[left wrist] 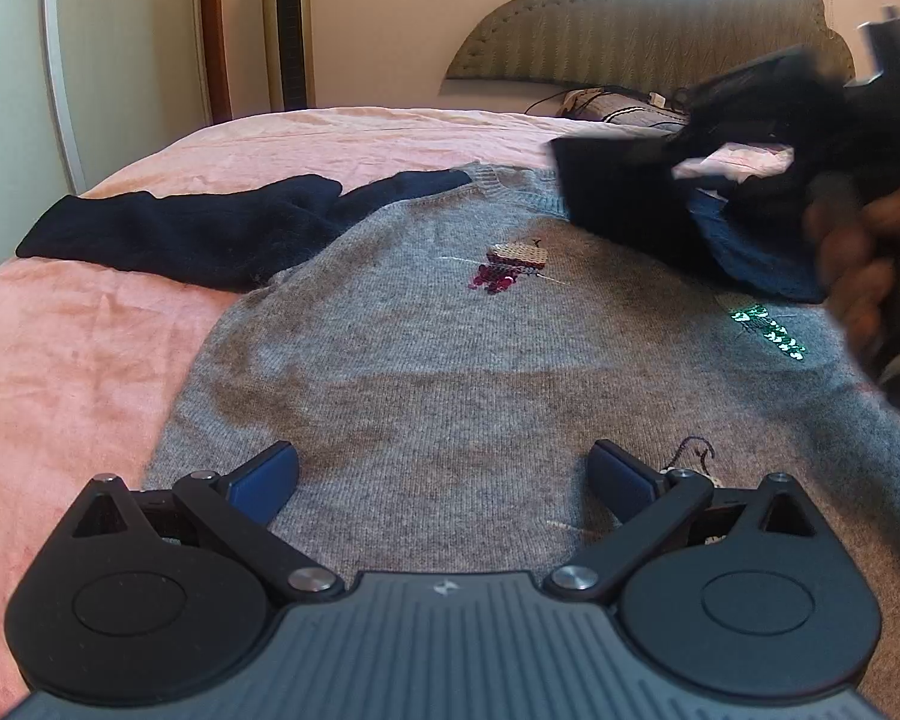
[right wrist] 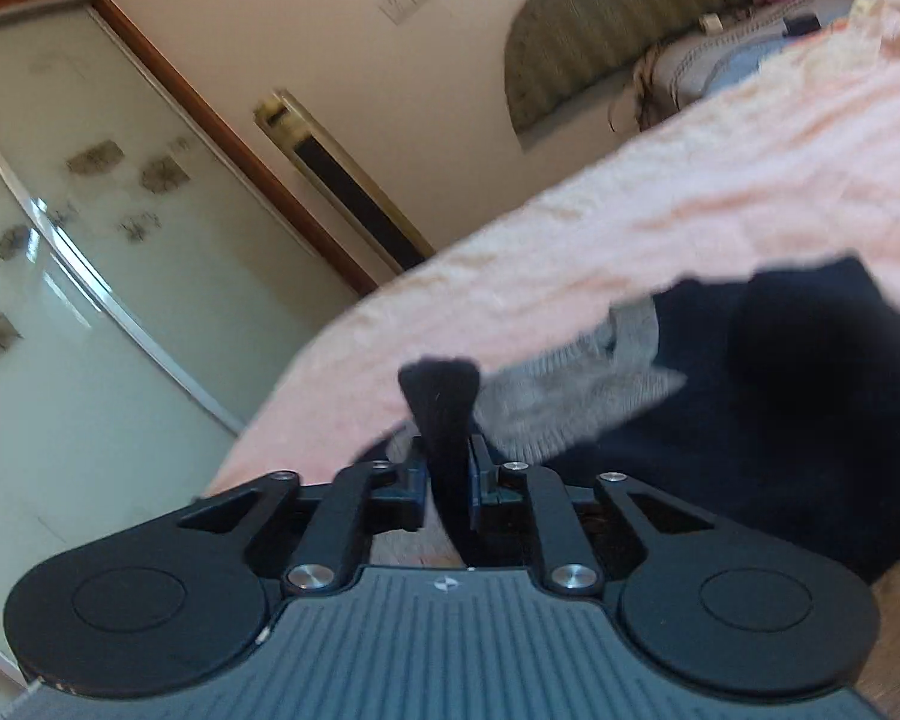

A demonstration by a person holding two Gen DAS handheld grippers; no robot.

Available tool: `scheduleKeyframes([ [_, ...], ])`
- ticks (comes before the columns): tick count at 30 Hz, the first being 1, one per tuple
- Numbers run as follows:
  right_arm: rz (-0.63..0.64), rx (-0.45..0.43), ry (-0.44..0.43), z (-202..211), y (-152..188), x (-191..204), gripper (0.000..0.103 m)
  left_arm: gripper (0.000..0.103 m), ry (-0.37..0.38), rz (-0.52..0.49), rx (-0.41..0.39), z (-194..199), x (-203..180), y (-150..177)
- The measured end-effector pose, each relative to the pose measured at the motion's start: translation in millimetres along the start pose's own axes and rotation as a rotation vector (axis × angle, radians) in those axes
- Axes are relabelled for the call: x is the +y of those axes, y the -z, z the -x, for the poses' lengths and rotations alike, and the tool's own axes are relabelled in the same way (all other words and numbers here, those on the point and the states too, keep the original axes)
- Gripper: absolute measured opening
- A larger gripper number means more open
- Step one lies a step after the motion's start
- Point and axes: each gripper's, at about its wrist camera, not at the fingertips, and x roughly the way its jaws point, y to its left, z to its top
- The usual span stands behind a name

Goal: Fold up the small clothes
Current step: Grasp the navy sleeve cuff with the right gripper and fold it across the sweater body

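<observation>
Nearest the lens in the left wrist view, the left claw (left wrist: 444,480) hangs low over the grey sweater (left wrist: 438,372) with its blue-padded fingers (left wrist: 264,480) spread wide and nothing between them. Grey knit fills the lower middle of the frame under and ahead of the claw, lying flat on the pink bed cover (left wrist: 78,348). One navy sleeve (left wrist: 210,228) stretches out flat toward the upper left, well ahead of the claw.

At the right edge of the same view, the person's right hand (left wrist: 858,264) grips the right claw (left wrist: 630,192) (blurred), tilted in from the side above the sweater's shoulder, with dark fabric bunched around it.

In the right wrist view, the horizon tips steeply, so that claw is rolled over. Its fingers are closed tight on a strip of the other navy sleeve (right wrist: 444,420), which stands up between the pads. More navy cloth and a grey patch of sweater lie just beyond, right of centre.
</observation>
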Motion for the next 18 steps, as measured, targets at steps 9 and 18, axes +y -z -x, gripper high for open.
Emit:
scheduleKeyframes([
  [9, 0.31, -0.099, 0.417, 71.9, 53.0, 4.7, 0.088, 0.103, 0.072, 0.157, -0.018, 5.4, 21.5, -21.8],
  [18, 0.215, -0.094, 0.384, 77.8, 65.1, -37.9, 0.099, 0.103, 0.21, 0.298, 0.093, -66.9, -10.8, -97.9],
])
